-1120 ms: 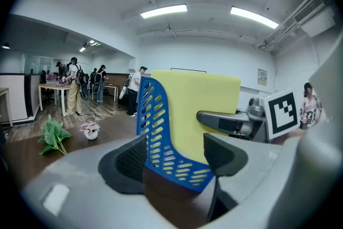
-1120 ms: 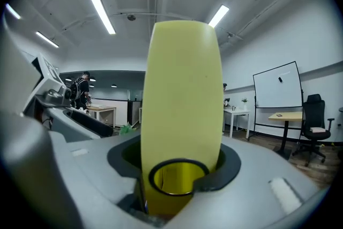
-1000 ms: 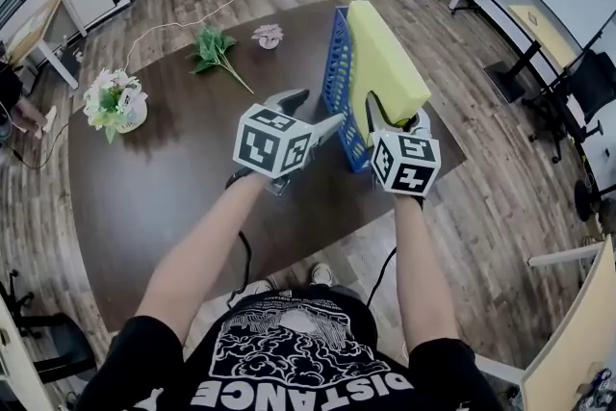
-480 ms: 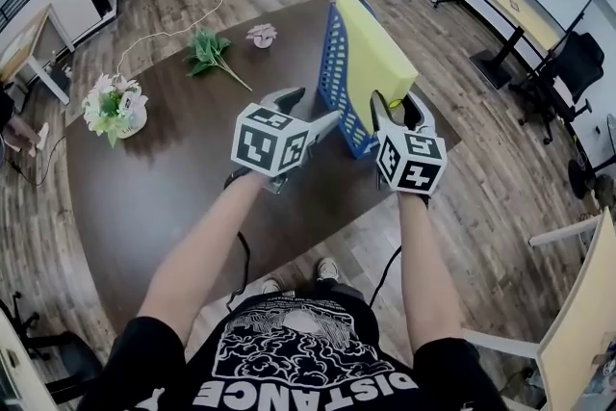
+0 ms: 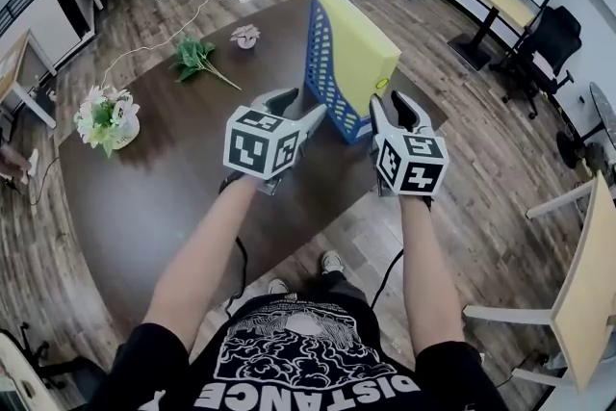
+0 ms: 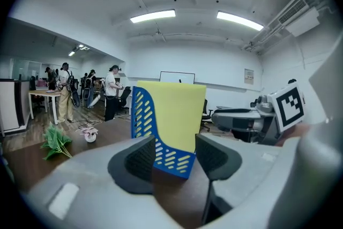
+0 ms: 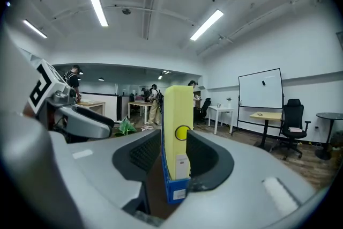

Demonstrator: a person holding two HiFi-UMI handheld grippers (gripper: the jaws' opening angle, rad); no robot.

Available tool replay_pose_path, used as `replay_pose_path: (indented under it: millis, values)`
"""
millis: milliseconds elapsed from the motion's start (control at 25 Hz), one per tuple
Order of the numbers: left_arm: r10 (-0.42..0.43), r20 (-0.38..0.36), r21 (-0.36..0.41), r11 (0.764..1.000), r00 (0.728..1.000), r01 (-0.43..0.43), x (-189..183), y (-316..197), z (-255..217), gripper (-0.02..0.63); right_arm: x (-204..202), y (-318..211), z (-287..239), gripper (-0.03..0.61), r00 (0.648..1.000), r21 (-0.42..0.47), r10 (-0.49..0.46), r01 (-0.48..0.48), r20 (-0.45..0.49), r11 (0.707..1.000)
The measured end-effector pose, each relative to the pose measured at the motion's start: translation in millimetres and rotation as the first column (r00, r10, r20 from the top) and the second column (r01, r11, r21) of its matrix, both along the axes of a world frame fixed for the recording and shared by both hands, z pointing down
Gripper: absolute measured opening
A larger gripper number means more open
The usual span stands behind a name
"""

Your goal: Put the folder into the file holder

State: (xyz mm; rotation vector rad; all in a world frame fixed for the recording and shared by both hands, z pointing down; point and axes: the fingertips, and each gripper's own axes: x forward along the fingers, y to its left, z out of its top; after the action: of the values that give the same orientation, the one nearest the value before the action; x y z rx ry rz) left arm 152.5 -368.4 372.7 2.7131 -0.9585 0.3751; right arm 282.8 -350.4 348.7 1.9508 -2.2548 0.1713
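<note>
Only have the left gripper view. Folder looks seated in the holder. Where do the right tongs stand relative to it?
Observer: In the right gripper view the right tongs point at the folder's narrow end. That end shows in the gap between the jaws; whether it is inside the gap or just ahead, I can't tell. The jaws stand apart and have just been closing, and I see no clamp.
Operator: What's on that end?
Observer: A round finger hole, with a white label below it.
Operator: Anything on the table outside my frame?
Observer: A pot of flowers near the table's left edge in the head view, far from the holder.
</note>
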Motion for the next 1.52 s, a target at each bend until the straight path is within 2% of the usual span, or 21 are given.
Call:
replay_pose_path:
  millis: [400,600,920,1520]
  values:
    - [0.045,0.032,0.056,0.997,0.998,-0.047,-8,18,-13,0.110,-10,38,-6,0.054,1.000,-0.018,0.013,-0.013,-0.005,1.000]
    - [0.083,0.040,0.059,0.995,0.996,-0.085,-8,25,-14,0.084,-10,52,-5,0.021,0.999,-0.026,0.031,-0.031,-0.008,0.999]
    - [0.090,0.036,0.065,0.994,0.995,-0.093,-11,28,-15,0.010,-8,68,-2,0.000,0.998,-0.035,0.056,-0.056,-0.002,0.998]
    - [0.096,0.036,0.069,0.993,0.995,-0.098,-12,28,-14,0.005,-11,69,-4,-0.002,0.998,-0.029,0.061,-0.061,0.005,0.998]
